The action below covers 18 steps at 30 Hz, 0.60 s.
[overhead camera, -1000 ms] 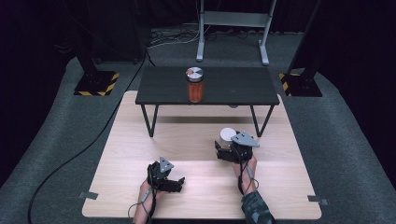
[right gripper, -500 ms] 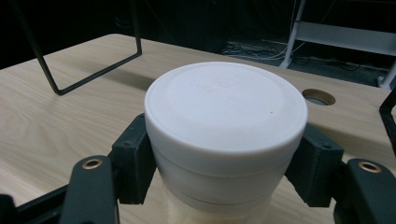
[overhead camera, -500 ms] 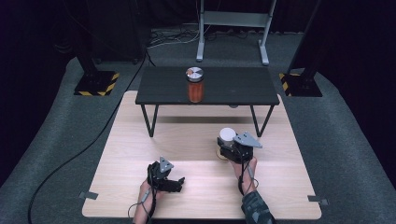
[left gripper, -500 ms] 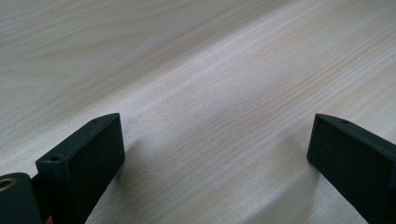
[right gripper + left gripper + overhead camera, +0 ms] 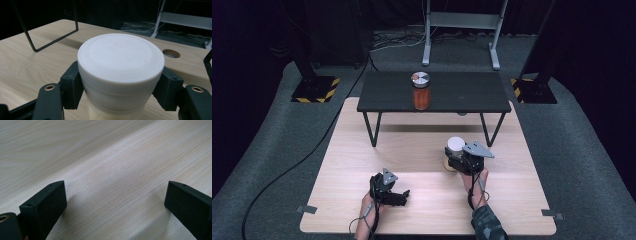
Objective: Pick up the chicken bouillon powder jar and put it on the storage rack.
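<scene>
A pale jar with a white lid (image 5: 121,60) stands on the right half of the wooden table (image 5: 412,160); in the high view its lid (image 5: 455,144) sits just ahead of my right hand. My right gripper (image 5: 120,86) is shut on it, one black pad pressing each side just under the lid's rim, seen from above as my right gripper (image 5: 458,161). My left gripper (image 5: 398,196) lies low at the table's front left. Its jaws stand wide apart in the left gripper view, where my left gripper (image 5: 115,202) has only bare wood between its fingers.
A low black table (image 5: 462,92) stands across the far end of the wooden one, with an orange jar with a metal lid (image 5: 420,92) on it. Its thin legs (image 5: 37,47) rise to the left of the white jar. A round hole (image 5: 171,53) is behind the jar.
The right gripper's jaws have drawn in onto the white-lidded jar. The left gripper and both hands have kept still.
</scene>
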{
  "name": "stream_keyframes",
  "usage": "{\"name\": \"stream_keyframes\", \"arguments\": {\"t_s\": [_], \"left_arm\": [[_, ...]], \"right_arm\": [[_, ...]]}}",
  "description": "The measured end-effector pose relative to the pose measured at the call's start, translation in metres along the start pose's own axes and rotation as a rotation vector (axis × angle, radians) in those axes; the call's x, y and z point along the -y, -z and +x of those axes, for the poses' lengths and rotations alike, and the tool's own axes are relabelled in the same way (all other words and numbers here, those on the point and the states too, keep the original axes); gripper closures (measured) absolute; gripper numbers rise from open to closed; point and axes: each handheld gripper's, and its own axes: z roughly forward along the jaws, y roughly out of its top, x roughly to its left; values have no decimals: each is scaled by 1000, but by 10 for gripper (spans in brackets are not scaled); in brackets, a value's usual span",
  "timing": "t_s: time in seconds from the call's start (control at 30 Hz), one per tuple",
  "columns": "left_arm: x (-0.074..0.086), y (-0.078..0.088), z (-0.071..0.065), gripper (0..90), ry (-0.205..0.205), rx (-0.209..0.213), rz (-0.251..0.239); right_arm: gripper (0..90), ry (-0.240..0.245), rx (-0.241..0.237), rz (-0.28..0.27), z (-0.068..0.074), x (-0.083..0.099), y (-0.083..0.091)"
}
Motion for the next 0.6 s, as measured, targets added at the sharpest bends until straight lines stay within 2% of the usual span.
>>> {"name": "stream_keyframes", "arguments": {"t_s": [0.6], "left_arm": [[0,0,0,42,0,-1,-1]], "right_arm": [[327,9,0,4,-8,-12,12]]}}
